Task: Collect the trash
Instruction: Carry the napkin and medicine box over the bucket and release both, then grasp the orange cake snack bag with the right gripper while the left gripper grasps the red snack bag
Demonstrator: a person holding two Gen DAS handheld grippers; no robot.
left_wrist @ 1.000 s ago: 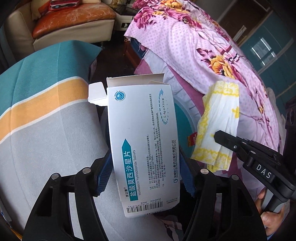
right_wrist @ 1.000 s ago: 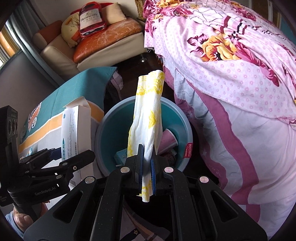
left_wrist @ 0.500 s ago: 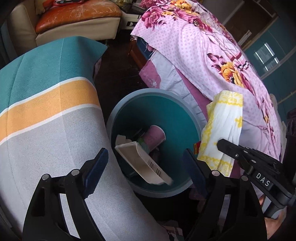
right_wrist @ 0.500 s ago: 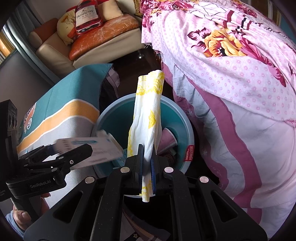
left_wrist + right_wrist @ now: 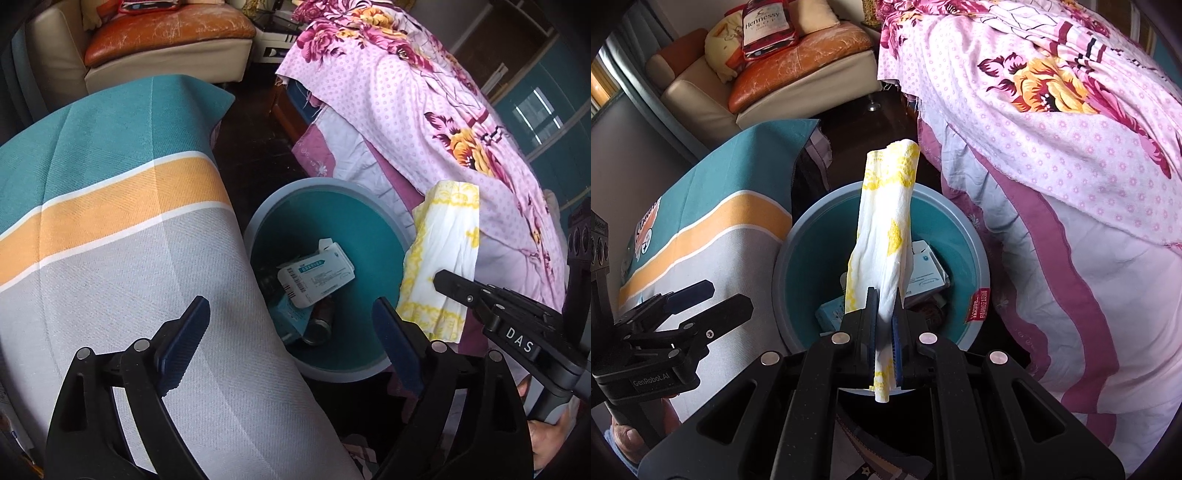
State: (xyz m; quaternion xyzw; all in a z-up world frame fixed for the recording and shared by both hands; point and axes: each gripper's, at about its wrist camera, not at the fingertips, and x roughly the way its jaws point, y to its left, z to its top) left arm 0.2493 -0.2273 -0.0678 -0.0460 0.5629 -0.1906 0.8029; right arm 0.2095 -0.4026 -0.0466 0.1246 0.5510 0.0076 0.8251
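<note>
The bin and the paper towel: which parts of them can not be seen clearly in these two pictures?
- Right wrist view: the paper towel and the right gripper cover the middle of the bin.
- Left wrist view: the striped cloth hides the bin's left side.
- The medicine box: small print unreadable.
- Items under the box: dark, unidentifiable.
- The left gripper holds nothing; its jaws are opening.

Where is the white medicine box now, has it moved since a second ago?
Yes. The medicine box dropped from between the left gripper fingers, whose jaws are opening, into the teal bin.
</note>
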